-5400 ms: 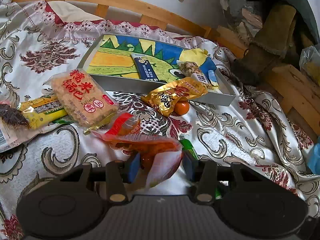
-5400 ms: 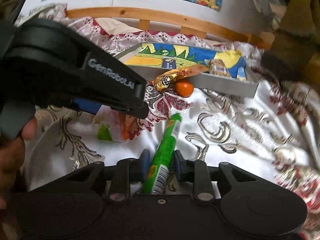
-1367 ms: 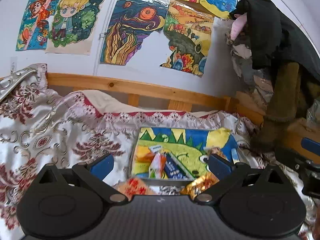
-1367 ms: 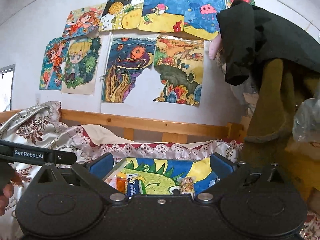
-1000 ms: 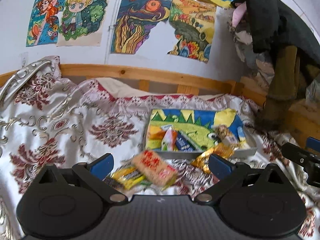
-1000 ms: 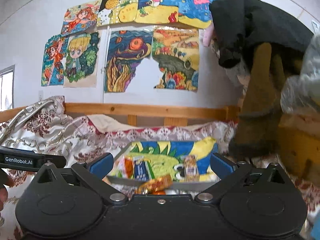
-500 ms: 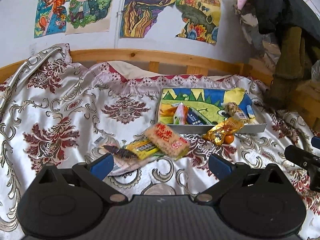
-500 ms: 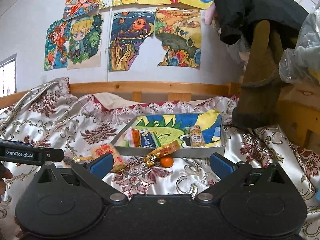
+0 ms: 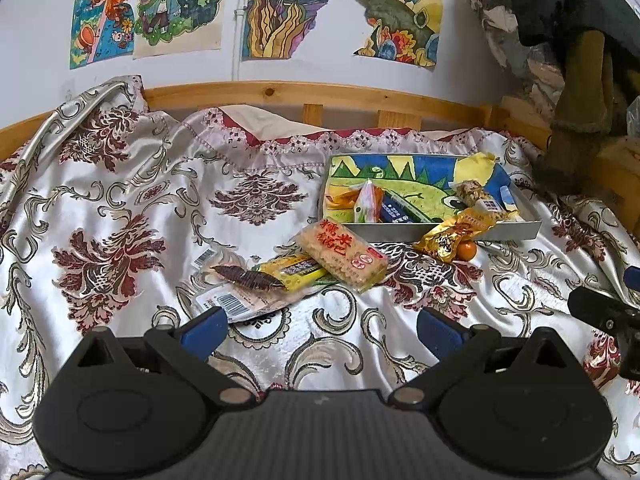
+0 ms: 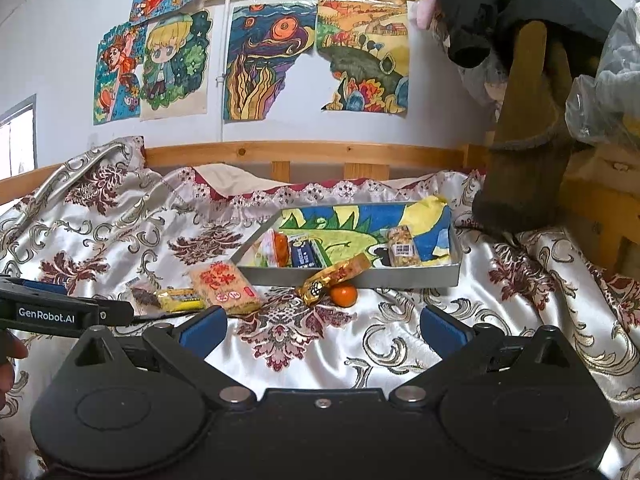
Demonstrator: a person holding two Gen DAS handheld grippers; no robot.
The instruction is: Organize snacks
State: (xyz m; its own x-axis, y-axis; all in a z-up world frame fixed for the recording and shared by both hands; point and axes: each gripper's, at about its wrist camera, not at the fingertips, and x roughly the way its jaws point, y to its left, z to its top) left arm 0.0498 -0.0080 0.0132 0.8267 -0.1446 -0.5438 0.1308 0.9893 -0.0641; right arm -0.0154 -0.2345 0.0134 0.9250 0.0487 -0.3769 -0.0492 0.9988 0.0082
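Note:
A grey tray [image 9: 500, 232] [image 10: 408, 276] with a painted lining sits on the patterned bedspread and holds several snacks. In front of it lie a rice-cracker pack [image 9: 342, 254] [image 10: 224, 282], a yellow bar [image 9: 292, 272] [image 10: 178, 299], a dark snack in clear wrap [image 9: 246, 278], a gold packet [image 9: 456, 230] [image 10: 334, 276] leaning on the tray's front wall, and a small orange [image 9: 466, 251] [image 10: 344, 294]. My left gripper [image 9: 322, 330] is open and empty, well short of the snacks. My right gripper [image 10: 322, 330] is open and empty too.
A wooden bed rail [image 9: 320, 98] and a wall with drawings stand behind. Dark clothes and a brown boot [image 10: 524, 128] hang at the right. The other gripper shows at the right edge of the left view [image 9: 608, 316] and the left edge of the right view [image 10: 60, 314].
Both grippers have tilted down and drawn back, so more of the bedspread and loose snacks shows. Both stay open and empty. The red packet and green stick held earlier are gone from the jaws.

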